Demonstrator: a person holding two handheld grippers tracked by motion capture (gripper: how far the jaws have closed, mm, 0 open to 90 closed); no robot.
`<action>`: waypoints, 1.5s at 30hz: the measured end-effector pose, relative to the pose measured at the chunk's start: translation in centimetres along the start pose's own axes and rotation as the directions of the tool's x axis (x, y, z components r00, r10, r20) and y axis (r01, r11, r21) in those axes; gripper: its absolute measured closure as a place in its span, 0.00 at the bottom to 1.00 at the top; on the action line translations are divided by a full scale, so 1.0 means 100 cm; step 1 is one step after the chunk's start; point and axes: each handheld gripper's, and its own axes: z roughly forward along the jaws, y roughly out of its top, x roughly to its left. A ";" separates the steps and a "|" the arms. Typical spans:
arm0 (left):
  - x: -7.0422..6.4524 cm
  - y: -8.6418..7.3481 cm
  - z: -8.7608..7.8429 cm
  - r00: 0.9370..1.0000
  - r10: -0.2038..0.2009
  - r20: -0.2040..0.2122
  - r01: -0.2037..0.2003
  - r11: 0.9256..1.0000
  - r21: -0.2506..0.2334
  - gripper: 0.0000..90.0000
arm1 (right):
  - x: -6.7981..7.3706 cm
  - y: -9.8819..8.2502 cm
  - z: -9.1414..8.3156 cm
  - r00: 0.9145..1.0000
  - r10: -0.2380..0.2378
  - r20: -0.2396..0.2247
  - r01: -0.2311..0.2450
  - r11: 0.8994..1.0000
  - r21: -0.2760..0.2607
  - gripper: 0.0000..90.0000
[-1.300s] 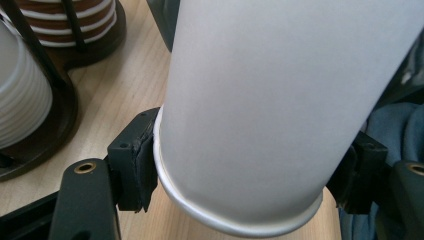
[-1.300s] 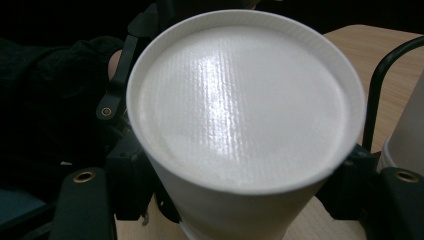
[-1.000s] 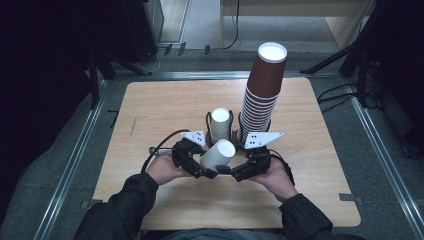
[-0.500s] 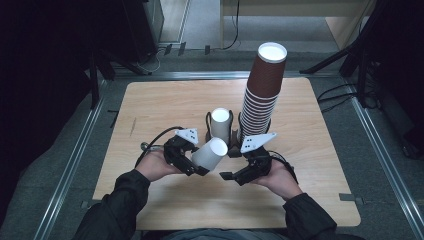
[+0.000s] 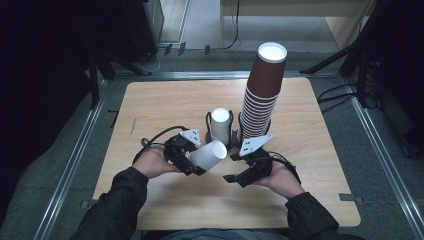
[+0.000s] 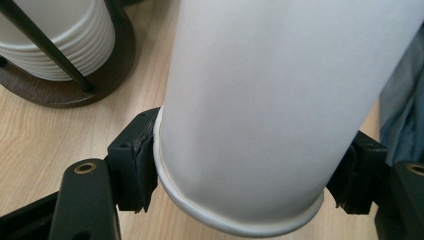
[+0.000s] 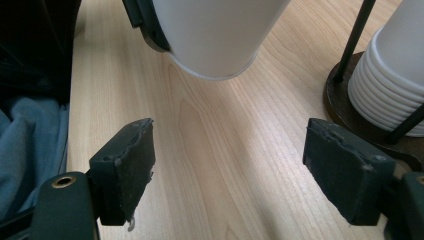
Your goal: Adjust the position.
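Note:
My left gripper point(image 5: 194, 161) is shut on a white paper cup point(image 5: 209, 156), which it holds tilted above the wooden table point(image 5: 165, 105). In the left gripper view both pads point(image 6: 134, 162) press the sides of the cup point(image 6: 260, 110) close to its rolled edge. To the cup's right, my right gripper point(image 5: 233, 168) stands open and apart from it. The right gripper view has its jaws point(image 7: 230, 180) spread wide over bare wood, with the cup point(image 7: 215, 30) ahead and above them.
A wire holder with a stack of white cups point(image 5: 220, 122) stands just behind the grippers, also seen as ribbed rims point(image 6: 55, 40) point(image 7: 395, 85). A tall stack of brown cups point(image 5: 262, 90) rises to its right. Dark floor and cables surround the table.
The right gripper has come off the white cup and drawn back toward the person. The left gripper keeps the cup and has shifted slightly left.

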 end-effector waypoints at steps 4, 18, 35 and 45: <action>-0.001 0.002 0.005 1.000 0.014 -0.009 -0.014 0.999 0.040 0.30 | -0.001 0.000 0.000 1.000 -0.002 0.003 0.001 1.000 0.003 0.24; -0.006 0.009 0.030 0.998 0.052 0.028 -0.055 0.988 0.146 0.30 | 0.001 0.010 0.003 1.000 -0.021 -0.012 0.020 0.999 -0.033 0.24; -0.012 0.013 0.038 0.994 0.096 0.047 -0.102 0.983 0.150 0.28 | 0.007 0.017 0.008 0.998 -0.048 -0.047 0.048 0.999 0.001 0.38; -0.007 0.011 0.025 0.999 0.046 0.007 -0.047 0.997 0.057 0.05 | 0.001 0.014 -0.002 0.999 -0.036 -0.029 0.035 0.999 -0.021 0.38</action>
